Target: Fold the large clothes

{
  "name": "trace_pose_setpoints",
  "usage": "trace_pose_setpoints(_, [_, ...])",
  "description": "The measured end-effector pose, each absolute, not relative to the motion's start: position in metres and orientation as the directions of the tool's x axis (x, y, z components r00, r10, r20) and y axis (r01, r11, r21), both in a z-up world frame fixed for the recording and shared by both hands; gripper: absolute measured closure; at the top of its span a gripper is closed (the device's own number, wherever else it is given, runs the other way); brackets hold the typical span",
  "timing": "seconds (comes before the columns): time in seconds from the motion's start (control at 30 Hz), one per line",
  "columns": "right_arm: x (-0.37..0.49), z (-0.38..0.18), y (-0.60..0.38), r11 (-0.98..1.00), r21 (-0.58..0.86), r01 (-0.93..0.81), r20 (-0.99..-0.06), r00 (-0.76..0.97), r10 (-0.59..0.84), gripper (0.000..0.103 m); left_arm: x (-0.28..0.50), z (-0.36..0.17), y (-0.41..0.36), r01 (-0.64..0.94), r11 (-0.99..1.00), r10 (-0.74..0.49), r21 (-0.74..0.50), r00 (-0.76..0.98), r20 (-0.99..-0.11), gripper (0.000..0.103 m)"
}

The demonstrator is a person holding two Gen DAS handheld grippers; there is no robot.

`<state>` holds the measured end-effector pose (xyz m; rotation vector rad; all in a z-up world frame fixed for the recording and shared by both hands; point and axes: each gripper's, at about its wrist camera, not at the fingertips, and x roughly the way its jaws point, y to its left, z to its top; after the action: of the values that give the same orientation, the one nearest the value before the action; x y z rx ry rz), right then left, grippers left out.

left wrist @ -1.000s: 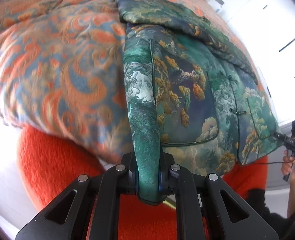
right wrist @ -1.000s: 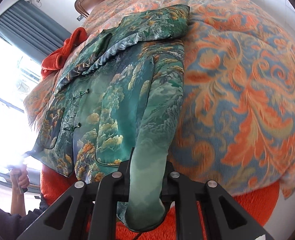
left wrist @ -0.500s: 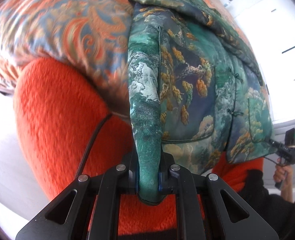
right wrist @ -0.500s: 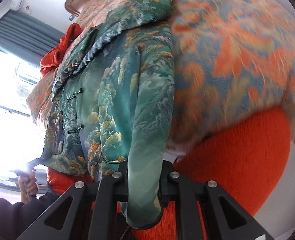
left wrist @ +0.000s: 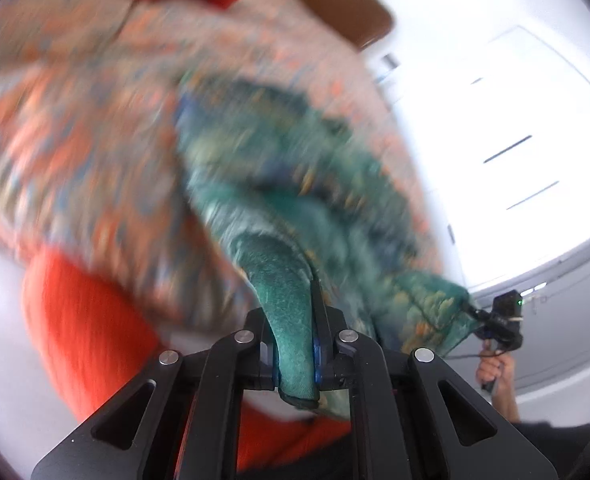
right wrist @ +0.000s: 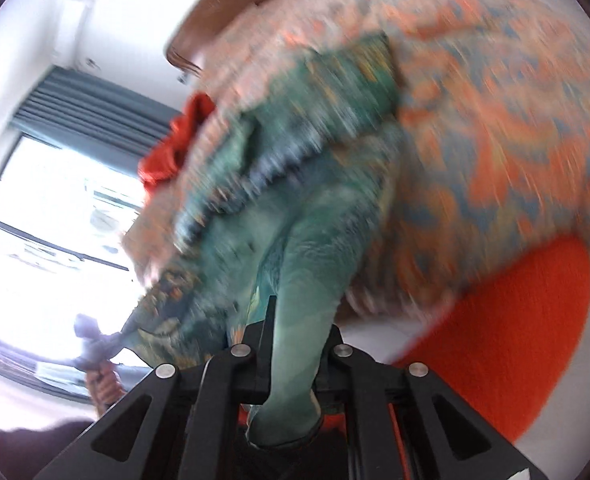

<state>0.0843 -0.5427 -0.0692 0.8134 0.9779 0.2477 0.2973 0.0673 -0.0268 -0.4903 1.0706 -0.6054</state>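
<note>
- The left hand-held gripper [left wrist: 295,354] is clamped tight on a rolled hem corner of the green patterned jacket [left wrist: 279,184]; the cloth fills the gap between its fingers and its end hangs out just below them.
- The right hand-held gripper [right wrist: 295,364] is closed in the same way on the jacket's [right wrist: 295,152] other hem corner, a thick pale-green fold pinched between its fingers with the end drooping under them.
- From each grip the jacket rises away from the camera and drapes over the near edge of the bed, so its lower hem is off the bedding while its upper part lies on the quilt.
- In the left wrist view the right hand-held gripper [left wrist: 499,318] shows at the far right, holding the other corner, with the person's right hand [left wrist: 497,372] under it; the hem spans between the two grippers.
- Under the jacket lies an orange and blue patterned quilt [left wrist: 75,140], which overhangs an orange blanket [left wrist: 83,320] on the bed's near side.
- Both views are heavily motion-blurred, so buttons and seams cannot be made out.
- A crumpled red cloth [right wrist: 175,148] lies on the quilt near the wooden headboard [left wrist: 351,20], well apart from the jacket.
- Beyond the bed are white walls, a bright window and a grey curtain [right wrist: 91,112]; open room lies on both sides of the bed.
</note>
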Motion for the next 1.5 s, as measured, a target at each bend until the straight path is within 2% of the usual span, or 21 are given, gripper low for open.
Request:
trace_pose_setpoints(0.17, [0.167,-0.035,-0.563,0.717,0.693,0.079,-0.597,0.619,0.509,0.093,0.400,-0.008,0.028,0.299,0.754,-0.655,-0.586,0.424,-0.626,0.094])
trace_pose_setpoints(0.3, [0.256,-0.025,-0.586,0.694,0.716,0.076,-0.551,0.671,0.495,0.093,0.499,-0.019,0.007,0.235,0.764,-0.635,-0.601,0.444,-0.633,0.094])
trace_pose_setpoints(0.43, [0.332,-0.051,-0.604,0.666,0.731,0.147,-0.560,0.688,0.462,0.093,0.564,-0.047,-0.011,0.155,0.820,-0.548,-0.551,0.492,-0.676,0.090])
trace_pose_setpoints(0.53, [0.358,-0.090,-0.624,0.570,0.781,0.256,-0.550,0.715,0.433,0.087,0.591,-0.074,-0.032,0.143,0.854,-0.498,-0.500,0.499,-0.709,0.078])
trace_pose_setpoints(0.6, [0.367,-0.119,-0.631,0.465,0.826,0.318,-0.530,0.719,0.449,0.081,0.592,-0.084,-0.046,0.144,0.881,-0.459,-0.450,0.487,-0.743,0.062])
trace_pose_setpoints(0.67, [0.376,-0.139,-0.633,0.401,0.843,0.358,-0.523,0.718,0.459,0.075,0.602,-0.088,-0.056,0.144,0.903,-0.419,-0.404,0.500,-0.758,0.024])
trace_pose_setpoints(0.73, [0.375,-0.151,-0.633,0.352,0.857,0.376,-0.508,0.726,0.463,0.072,0.598,-0.081,-0.053,0.132,0.904,-0.410,-0.406,0.534,-0.739,0.011])
trace_pose_setpoints(0.77, [0.377,-0.154,-0.636,0.315,0.867,0.385,-0.495,0.732,0.469,0.069,0.598,-0.076,-0.047,0.134,0.887,-0.438,-0.441,0.544,-0.715,0.010])
trace_pose_setpoints(0.83, [0.373,-0.155,-0.633,0.271,0.894,0.358,-0.448,0.749,0.489,0.039,0.599,-0.069,-0.033,0.133,0.854,-0.485,-0.504,0.555,-0.676,0.009])
trace_pose_setpoints(0.9, [0.370,-0.145,-0.637,0.267,0.907,0.327,-0.420,0.762,0.493,0.030,0.591,-0.065,-0.018,0.136,0.843,-0.495,-0.520,0.572,-0.654,0.007])
trace_pose_setpoints(0.97, [0.369,-0.131,-0.643,0.296,0.906,0.302,-0.414,0.776,0.476,0.028,0.582,-0.066,-0.012,0.160,0.853,-0.492,-0.497,0.565,-0.662,0.006])
trace_pose_setpoints(1.03, [0.369,-0.117,-0.646,0.368,0.887,0.280,-0.436,0.773,0.461,0.027,0.580,-0.079,-0.009,0.200,0.881,-0.464,-0.428,0.537,-0.705,0.006])
trace_pose_setpoints(1.07, [0.370,-0.108,-0.642,0.461,0.845,0.272,-0.485,0.755,0.442,0.026,0.582,-0.087,-0.011,0.215,0.891,-0.451,-0.400,0.516,-0.728,0.006])
trace_pose_setpoints(1.23, [0.384,-0.099,-0.596,0.848,0.483,0.219,-0.752,0.600,0.274,0.026,0.595,-0.117,-0.029,0.239,0.888,-0.459,-0.392,0.419,-0.783,0.006])
trace_pose_setpoints(1.33, [0.399,-0.108,-0.578,0.906,0.347,0.242,-0.803,0.575,0.154,0.026,0.612,-0.125,-0.051,0.224,0.892,-0.451,-0.392,0.408,-0.794,0.008])
trace_pose_setpoints(1.4, [0.411,-0.114,-0.568,0.913,0.333,0.234,-0.812,0.564,0.151,0.026,0.616,-0.127,-0.062,0.212,0.910,-0.414,-0.357,0.408,-0.813,0.038])
trace_pose_setpoints(1.43, [0.413,-0.115,-0.564,0.920,0.317,0.229,-0.820,0.553,0.145,0.028,0.617,-0.131,-0.069,0.198,0.932,-0.361,-0.305,0.398,-0.843,0.075])
trace_pose_setpoints(1.47, [0.416,-0.115,-0.556,0.936,0.275,0.220,-0.834,0.540,0.118,0.035,0.617,-0.131,-0.070,0.192,0.940,-0.336,-0.281,0.396,-0.854,0.089])
trace_pose_setpoints(1.5, [0.417,-0.114,-0.548,0.953,0.224,0.203,-0.846,0.526,0.087,0.066,0.611,-0.127,-0.069,0.184,0.952,-0.301,-0.244,0.426,-0.853,0.090])
